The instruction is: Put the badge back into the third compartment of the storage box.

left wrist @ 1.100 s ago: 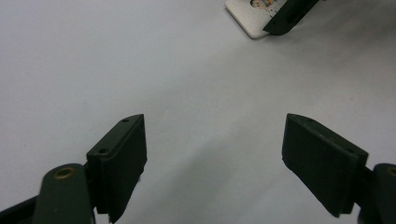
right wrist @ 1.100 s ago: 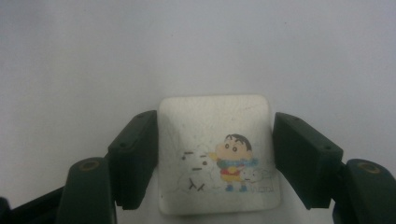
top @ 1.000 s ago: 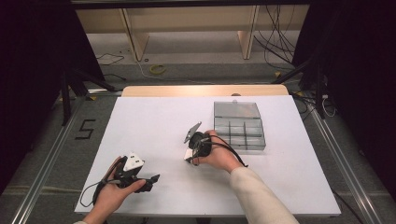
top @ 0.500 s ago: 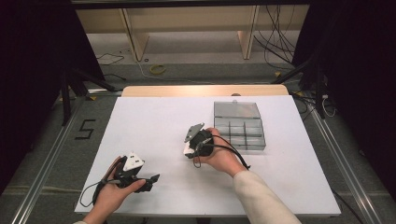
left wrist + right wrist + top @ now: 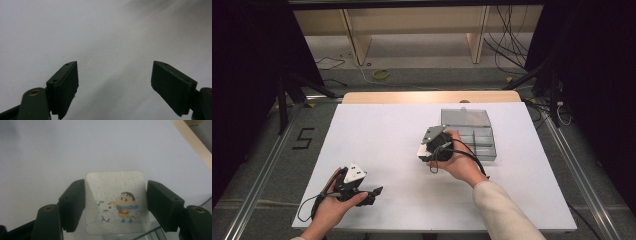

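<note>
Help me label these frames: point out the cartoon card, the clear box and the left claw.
card point(image 5: 115, 202): right gripper view, its middle.
box point(image 5: 466, 118): high view, far lid panel.
left claw point(image 5: 114, 87): left gripper view, midway between its tips.

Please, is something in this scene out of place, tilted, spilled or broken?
Nothing stands out. The right gripper holds a small square card with a cartoon print; it looks whole. The clear box sits flat on the white table.

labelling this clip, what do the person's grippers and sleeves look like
Both grippers are black with flat rectangular fingers and brass-coloured pivot screws. The left gripper carries a white three-cornered plate, the right gripper a grey one. Black cables trail from both. The right sleeve is cream.
</note>
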### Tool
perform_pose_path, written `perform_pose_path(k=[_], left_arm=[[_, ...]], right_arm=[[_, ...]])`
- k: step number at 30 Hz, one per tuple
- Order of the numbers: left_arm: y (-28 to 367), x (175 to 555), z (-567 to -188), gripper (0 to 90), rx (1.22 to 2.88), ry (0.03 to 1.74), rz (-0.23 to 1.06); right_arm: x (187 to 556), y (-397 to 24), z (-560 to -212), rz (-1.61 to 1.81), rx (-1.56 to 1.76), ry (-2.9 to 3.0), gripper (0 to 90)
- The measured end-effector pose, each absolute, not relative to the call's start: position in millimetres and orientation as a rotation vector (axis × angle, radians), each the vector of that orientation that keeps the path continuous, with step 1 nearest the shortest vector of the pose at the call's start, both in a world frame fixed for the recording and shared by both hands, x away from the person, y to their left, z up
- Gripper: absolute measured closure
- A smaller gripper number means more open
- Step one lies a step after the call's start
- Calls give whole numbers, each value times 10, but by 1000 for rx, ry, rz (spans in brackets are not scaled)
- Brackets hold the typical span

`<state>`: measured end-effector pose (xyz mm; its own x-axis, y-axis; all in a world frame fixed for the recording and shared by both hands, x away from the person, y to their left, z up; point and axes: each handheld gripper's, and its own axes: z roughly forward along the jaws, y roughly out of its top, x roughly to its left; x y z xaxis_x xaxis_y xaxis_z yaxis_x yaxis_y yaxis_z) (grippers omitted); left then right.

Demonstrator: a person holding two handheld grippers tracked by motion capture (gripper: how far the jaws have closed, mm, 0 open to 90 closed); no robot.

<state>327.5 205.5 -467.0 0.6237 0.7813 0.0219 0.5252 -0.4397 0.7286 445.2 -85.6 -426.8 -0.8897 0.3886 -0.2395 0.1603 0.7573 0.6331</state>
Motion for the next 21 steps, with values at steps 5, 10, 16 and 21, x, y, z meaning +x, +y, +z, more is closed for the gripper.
perform_pose_path(k=[5, 10, 16, 21], left_arm=[[2053, 3274, -4669, 214, 2143, 1020, 469], [2054, 3274, -4669, 214, 2144, 1020, 469], [2056, 3275, -4668, 214, 2144, 1018, 471], [2056, 3275, -4668, 214, 2144, 1018, 471]], right_arm=[[4469, -968, -4224, 878, 452, 2584, 340], [4493, -1071, -4194, 867, 485, 2570, 340], [4512, -1172, -4162, 868, 506, 2551, 340], [4521, -1239, -4137, 863, 519, 2539, 340]])
